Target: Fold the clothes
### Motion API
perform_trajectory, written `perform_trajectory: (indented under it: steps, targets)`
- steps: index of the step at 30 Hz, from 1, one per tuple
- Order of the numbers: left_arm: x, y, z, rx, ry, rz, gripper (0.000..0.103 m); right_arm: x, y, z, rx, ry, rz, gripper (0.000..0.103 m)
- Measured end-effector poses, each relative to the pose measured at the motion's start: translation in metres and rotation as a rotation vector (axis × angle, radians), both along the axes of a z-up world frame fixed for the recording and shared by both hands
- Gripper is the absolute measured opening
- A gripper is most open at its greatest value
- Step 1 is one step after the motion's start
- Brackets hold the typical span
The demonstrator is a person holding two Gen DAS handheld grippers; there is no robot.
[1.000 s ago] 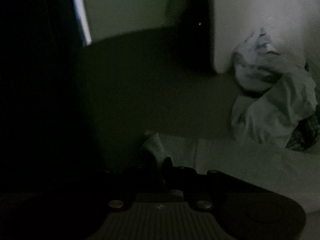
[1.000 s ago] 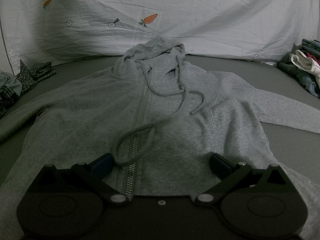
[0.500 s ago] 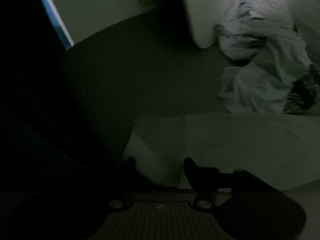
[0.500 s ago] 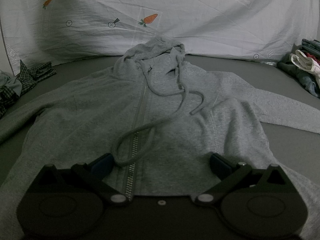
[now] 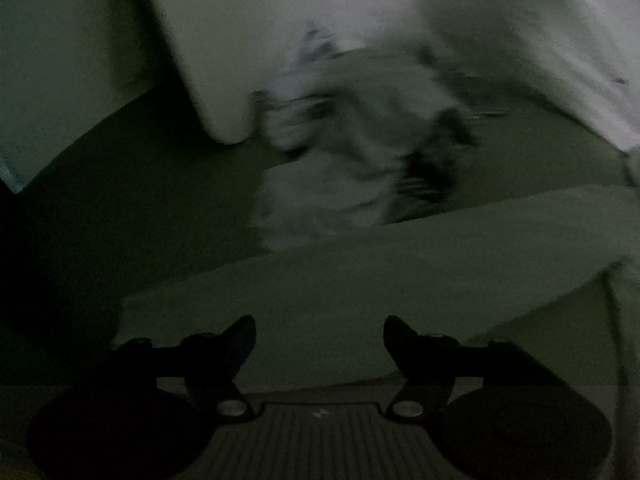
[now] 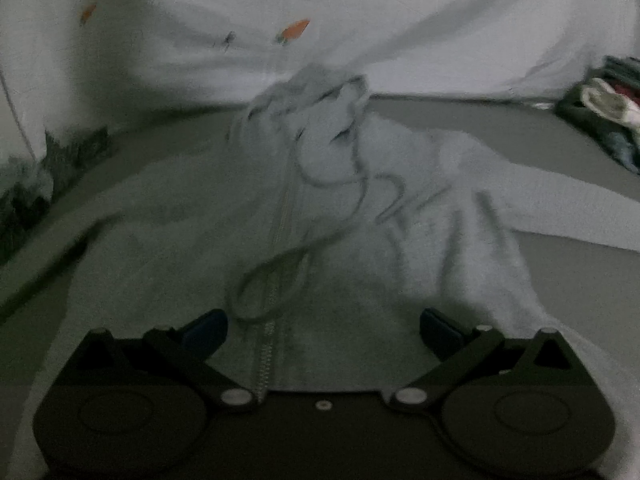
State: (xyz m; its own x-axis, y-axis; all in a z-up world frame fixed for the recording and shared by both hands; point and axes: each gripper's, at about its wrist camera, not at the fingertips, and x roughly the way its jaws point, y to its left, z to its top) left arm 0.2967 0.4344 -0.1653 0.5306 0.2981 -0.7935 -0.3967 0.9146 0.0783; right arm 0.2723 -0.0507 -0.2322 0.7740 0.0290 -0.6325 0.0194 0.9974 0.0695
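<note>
1. So, clutter first: a crumpled pile of pale and dark clothes (image 5: 360,160) sits just past the hoodie's left sleeve (image 5: 360,276), and the left wrist view of it is pretty smeared. Another heap of clothes (image 6: 604,112) lies off to the right, well apart from the hoodie.
2. Nothing blocks the grey zip hoodie (image 6: 320,216). It lies spread flat, front up, hood toward the sheet, drawstring (image 6: 280,276) looped across the zipper.
3. Left gripper (image 5: 320,332) has its jaws opening over the sleeve, and nothing is pinched between them. Right gripper (image 6: 324,324) has its jaws spread wide over the hem, straddling the zipper without squeezing it.
4. No readable writing; too blurry. The white sheet (image 6: 400,20) behind shows little carrot prints.
5. Surface is a plain grey-green mat (image 6: 540,136); the room is dim.
</note>
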Motion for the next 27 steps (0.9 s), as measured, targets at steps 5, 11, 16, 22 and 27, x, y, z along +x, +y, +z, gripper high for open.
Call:
perform_trajectory:
  steps: [5,11,16,22,27]
  targets:
    - [0.014,-0.027,-0.007,-0.049,-0.007,-0.130,0.078,-0.032,-0.032,0.007,0.004,-0.011,-0.112,0.103]
    - [0.029,-0.051,-0.017,-0.123,0.009,-0.213,0.079,-0.057,-0.057,0.002,0.026,0.036,-0.119,0.103]
    - [0.031,-0.070,-0.016,-0.271,-0.029,-0.347,0.079,-0.072,-0.075,0.022,0.096,-0.020,-0.154,0.103]
    - [0.023,-0.109,-0.026,-0.505,0.013,-0.604,0.079,-0.079,-0.110,0.028,0.116,0.031,-0.176,0.103]
    - [0.014,-0.133,-0.037,-0.609,0.057,-0.648,0.077,-0.083,-0.122,0.015,0.103,0.166,-0.141,0.089]
